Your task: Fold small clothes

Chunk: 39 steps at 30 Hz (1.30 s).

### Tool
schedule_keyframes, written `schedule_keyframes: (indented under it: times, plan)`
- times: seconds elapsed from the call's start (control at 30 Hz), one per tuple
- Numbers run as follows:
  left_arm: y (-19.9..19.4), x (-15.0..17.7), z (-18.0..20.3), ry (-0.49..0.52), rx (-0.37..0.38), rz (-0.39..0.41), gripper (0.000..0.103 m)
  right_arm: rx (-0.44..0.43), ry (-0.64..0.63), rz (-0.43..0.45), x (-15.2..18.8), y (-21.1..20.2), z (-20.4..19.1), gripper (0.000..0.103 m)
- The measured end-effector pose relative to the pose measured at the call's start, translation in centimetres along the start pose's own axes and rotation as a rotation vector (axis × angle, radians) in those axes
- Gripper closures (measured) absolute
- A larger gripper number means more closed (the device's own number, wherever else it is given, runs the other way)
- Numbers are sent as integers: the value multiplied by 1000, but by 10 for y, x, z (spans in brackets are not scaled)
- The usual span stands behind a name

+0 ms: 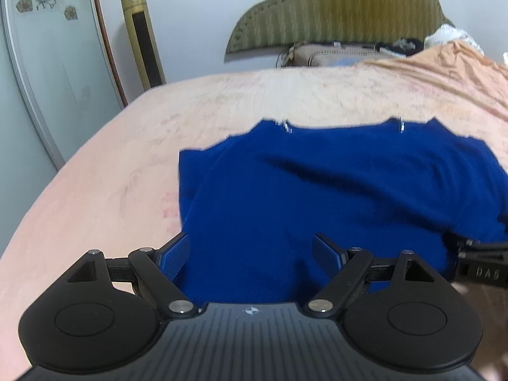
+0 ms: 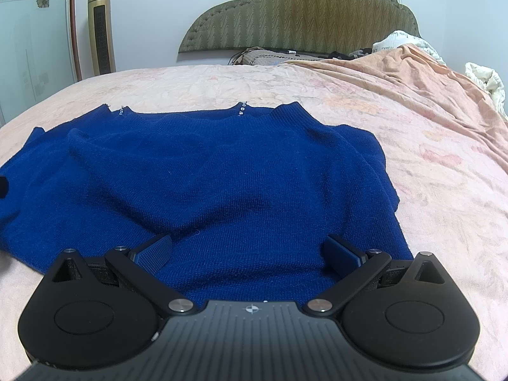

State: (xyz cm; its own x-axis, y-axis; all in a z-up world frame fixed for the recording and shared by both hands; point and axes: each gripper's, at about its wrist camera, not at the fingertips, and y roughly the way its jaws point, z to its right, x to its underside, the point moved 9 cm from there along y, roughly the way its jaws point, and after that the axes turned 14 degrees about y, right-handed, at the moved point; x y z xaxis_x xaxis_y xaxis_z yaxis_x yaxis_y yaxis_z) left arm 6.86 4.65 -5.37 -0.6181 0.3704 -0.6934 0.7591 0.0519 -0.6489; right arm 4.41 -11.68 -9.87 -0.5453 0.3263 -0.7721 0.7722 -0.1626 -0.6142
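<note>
Spread tongs (image 2: 249,255) over blue sweater (image 2: 203,171)

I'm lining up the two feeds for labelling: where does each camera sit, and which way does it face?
Left wrist: on the left tool, low over the near hem of the blue sweater, facing the headboard; its own open fingers show, and the right tool's edge at far right.
Right wrist: on the right tool, same low spot and heading, further right; its own open fingers show.
Shared: sweater, pink bedspread, headboard, gold tower fan.
</note>
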Motion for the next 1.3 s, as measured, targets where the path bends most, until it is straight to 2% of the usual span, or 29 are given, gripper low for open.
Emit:
schedule_keyframes:
  times: [0.3, 0.43, 0.57, 0.7, 0.83, 0.9, 1.0, 1.1, 1.3]
  plan:
    - [4, 13, -4, -27, 27, -35, 19, -1, 15, -20, 2, -18, 1, 0]
    - [6, 15, -10, -39, 26, -45, 19, -63, 38, -33, 2, -38, -9, 0]
    - [9, 17, -18, -52, 13, -48, 19, -98, -71, 23, -5, -58, -35, 0]
    - [11, 19, -28, -71, 12, -53, 19, -77, -200, 83, -8, -69, -60, 0]
    - [12, 17, -40, -48, 6, -26, 19, -28, -243, 42, -3, -64, -70, 0]
    - [16, 13, -49, -35, 5, -13, 19, -78, -235, 19, -1, -65, -79, 1]
    - [24, 4, -68, -52, 62, 10, 19, -131, -230, 34, 0, -72, -94, 0]
    - [40, -5, -94, -121, 143, 9, 19, -184, -282, -2, 8, -71, -116, 1]
    - [97, -17, -125, -250, 342, -57, 19, -211, -441, -18, 27, -64, -166, 1]
